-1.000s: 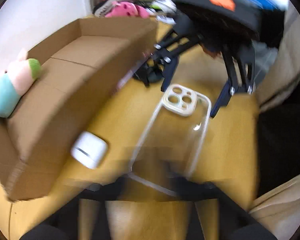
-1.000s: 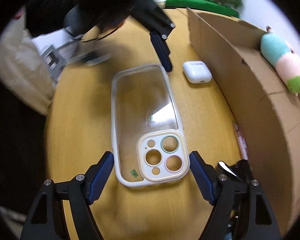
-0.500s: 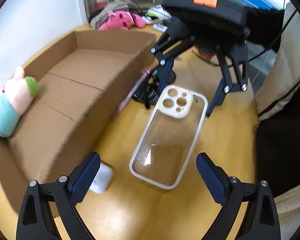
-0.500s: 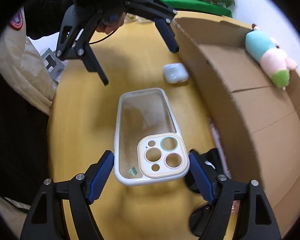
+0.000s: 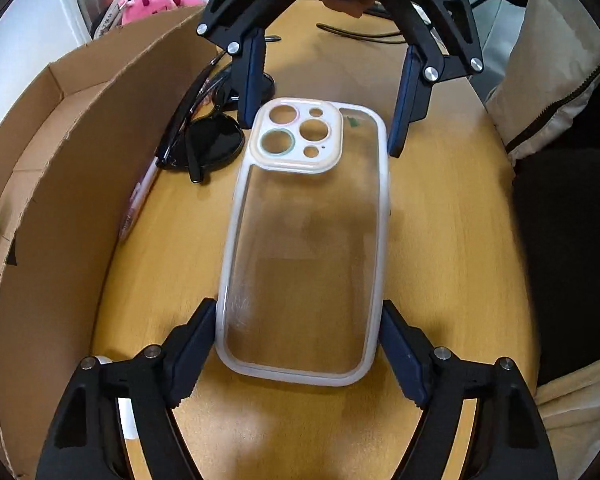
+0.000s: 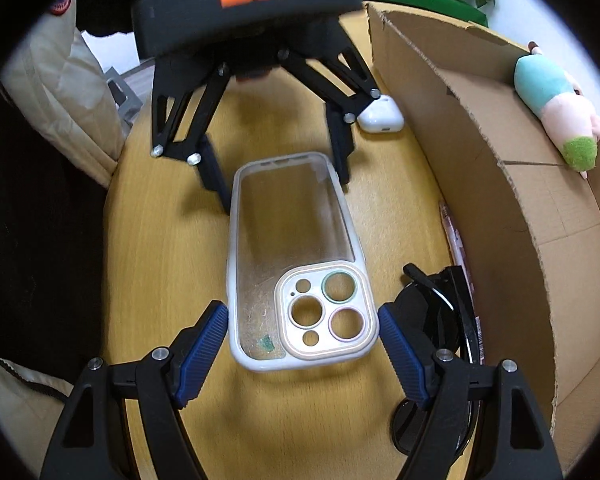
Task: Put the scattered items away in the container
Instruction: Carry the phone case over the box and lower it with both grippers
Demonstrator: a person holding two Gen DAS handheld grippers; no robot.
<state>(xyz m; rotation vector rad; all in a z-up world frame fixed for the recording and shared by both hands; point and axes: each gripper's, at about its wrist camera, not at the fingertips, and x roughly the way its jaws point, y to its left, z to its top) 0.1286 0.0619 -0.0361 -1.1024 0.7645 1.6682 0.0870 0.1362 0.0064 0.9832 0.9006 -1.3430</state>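
A clear phone case with a cream camera frame lies on the wooden table; it also shows in the right wrist view. My left gripper has its pads against both sides of the case's plain end. My right gripper straddles the camera end, its blue pads at the case's edges. Black sunglasses lie by the cardboard box. A white earbud case sits near the box wall.
A plush toy lies inside the box. A pink pen lies along the box wall. A pale jacket hangs at the table's edge. Cables and a pink toy sit at the far end.
My left gripper has dropped and moved in from above the earbud case until its pads meet the phone case's plain end. My right gripper stayed at the camera end.
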